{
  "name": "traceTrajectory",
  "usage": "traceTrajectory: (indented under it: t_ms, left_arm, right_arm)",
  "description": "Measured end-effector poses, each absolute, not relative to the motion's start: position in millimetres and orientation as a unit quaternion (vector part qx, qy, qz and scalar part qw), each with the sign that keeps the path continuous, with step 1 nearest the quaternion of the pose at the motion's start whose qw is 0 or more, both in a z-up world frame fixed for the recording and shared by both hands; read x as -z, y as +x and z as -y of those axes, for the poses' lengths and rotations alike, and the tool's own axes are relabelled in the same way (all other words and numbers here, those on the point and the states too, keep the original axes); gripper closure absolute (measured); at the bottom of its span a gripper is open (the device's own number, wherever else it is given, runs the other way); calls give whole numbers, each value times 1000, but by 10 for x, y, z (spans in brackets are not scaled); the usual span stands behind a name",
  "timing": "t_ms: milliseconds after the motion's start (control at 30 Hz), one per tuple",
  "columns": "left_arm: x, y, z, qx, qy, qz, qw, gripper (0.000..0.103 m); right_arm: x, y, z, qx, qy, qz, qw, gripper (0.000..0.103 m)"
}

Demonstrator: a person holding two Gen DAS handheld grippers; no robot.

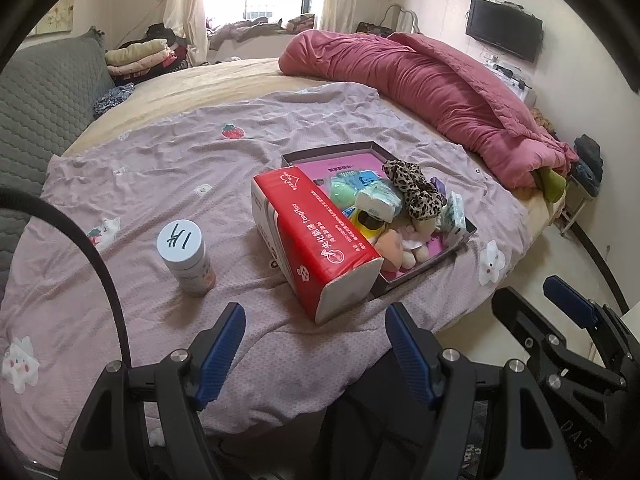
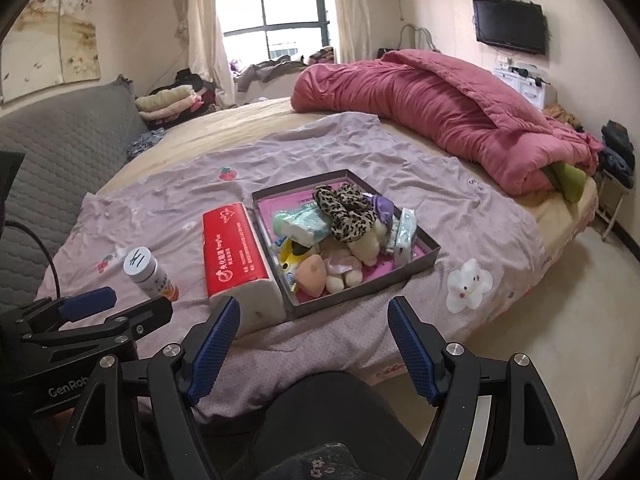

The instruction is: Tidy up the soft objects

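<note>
A shallow dark box (image 1: pixel 424 274) (image 2: pixel 360 292) with a pink floor sits on the mauve bedspread (image 1: pixel 168 184) (image 2: pixel 460 208). It holds a leopard-print scrunchie (image 1: pixel 416 188) (image 2: pixel 348 210), a small tissue packet (image 1: pixel 378 200) (image 2: pixel 308 228), a pale plush toy (image 1: pixel 400 248) (image 2: pixel 348 270) and other soft bits. A red tissue pack (image 1: pixel 316 236) (image 2: pixel 236 248) lies against the box's left wall. My left gripper (image 1: pixel 316 344) (image 2: pixel 88 304) hovers open before the pack, holding nothing. My right gripper (image 2: pixel 314 344) (image 1: pixel 568 308) is open too, short of the box.
A white-capped bottle (image 1: pixel 184 252) (image 2: pixel 148 270) stands left of the red pack. A rolled pink quilt (image 1: pixel 440 92) (image 2: pixel 440 108) lies across the far right of the bed. A grey padded headboard (image 1: pixel 40 112) is on the left. A person's dark knee (image 2: pixel 328 412) is below the grippers.
</note>
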State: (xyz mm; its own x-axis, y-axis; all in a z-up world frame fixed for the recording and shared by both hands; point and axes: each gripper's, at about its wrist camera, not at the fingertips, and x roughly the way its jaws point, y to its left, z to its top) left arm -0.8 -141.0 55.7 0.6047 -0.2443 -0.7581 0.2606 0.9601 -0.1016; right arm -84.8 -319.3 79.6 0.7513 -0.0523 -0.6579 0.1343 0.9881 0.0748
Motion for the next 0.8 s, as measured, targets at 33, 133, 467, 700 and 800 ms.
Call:
traceTrajectory:
  t_ms: [33, 133, 467, 700, 800]
  left_arm:
    - [-556, -7, 1413, 140, 10, -421, 896, 31]
    - [-549, -4, 1404, 135, 11, -422, 896, 31]
    - [-523, 9, 1412, 134, 13, -423, 896, 31]
    - [-499, 21, 1392, 138, 3, -426, 894, 31]
    - [-485, 23, 1392, 137, 2, -428, 893, 31]
  right_arm:
    - [-794, -844, 3203, 50, 61, -350, 933, 26]
    - [-780, -832, 3234, 52, 65, -353, 932, 26]
    - [-735, -826, 3294, 59, 74, -362, 927, 26]
    - [-704, -816, 3294, 62, 72, -366, 926, 26]
    - [-707, -817, 3293, 63, 72, -366, 926, 26]
